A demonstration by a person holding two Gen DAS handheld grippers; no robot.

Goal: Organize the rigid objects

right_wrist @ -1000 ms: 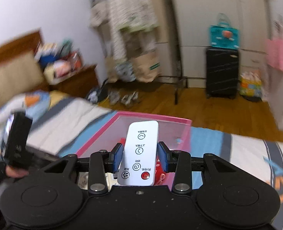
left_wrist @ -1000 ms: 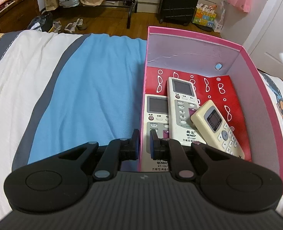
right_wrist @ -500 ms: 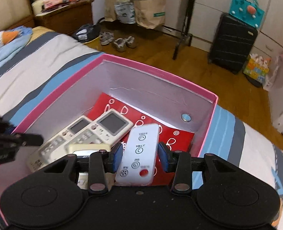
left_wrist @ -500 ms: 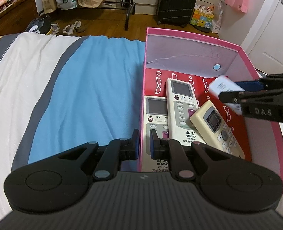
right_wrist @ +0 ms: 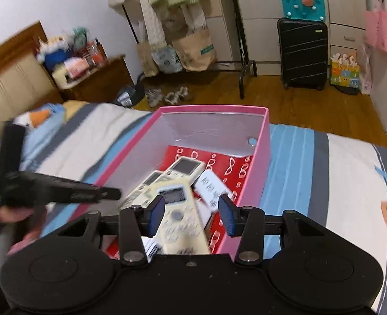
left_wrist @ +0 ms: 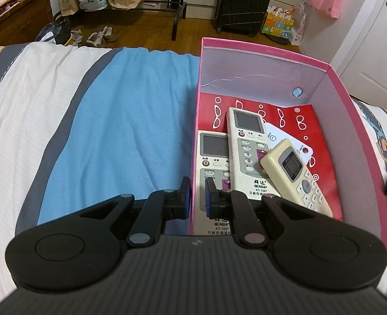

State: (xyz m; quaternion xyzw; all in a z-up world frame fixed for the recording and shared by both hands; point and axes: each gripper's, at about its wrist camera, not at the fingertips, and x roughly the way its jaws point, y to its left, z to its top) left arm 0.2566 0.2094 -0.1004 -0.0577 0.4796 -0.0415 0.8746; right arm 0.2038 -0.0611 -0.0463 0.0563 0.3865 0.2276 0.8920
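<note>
A pink box [left_wrist: 341, 99] sits on the bed and holds several remotes. A flat white remote [left_wrist: 289, 141] lies on the red lining, partly under a cream remote [left_wrist: 294, 174] and next to two grey-white QUNDA remotes [left_wrist: 247, 147]. My left gripper [left_wrist: 195, 193] is shut on the box's left wall at the near corner. My right gripper [right_wrist: 191, 215] is open and empty above the box's near end, over the cream remote [right_wrist: 179, 218]. The white remote [right_wrist: 211, 187] lies below and ahead of it. The left gripper [right_wrist: 62, 190] also shows in the right wrist view.
The box [right_wrist: 261, 157] rests on a striped blue, white and grey bedspread [left_wrist: 120, 120]. Beyond the bed edge are a wooden floor, a black suitcase [left_wrist: 243, 2], paper bags, shoes and a wooden nightstand [left_wrist: 15, 15].
My right gripper has opened and let go of the white remote, which now lies in the box. The right gripper has pulled up and back. The left gripper has kept its hold.
</note>
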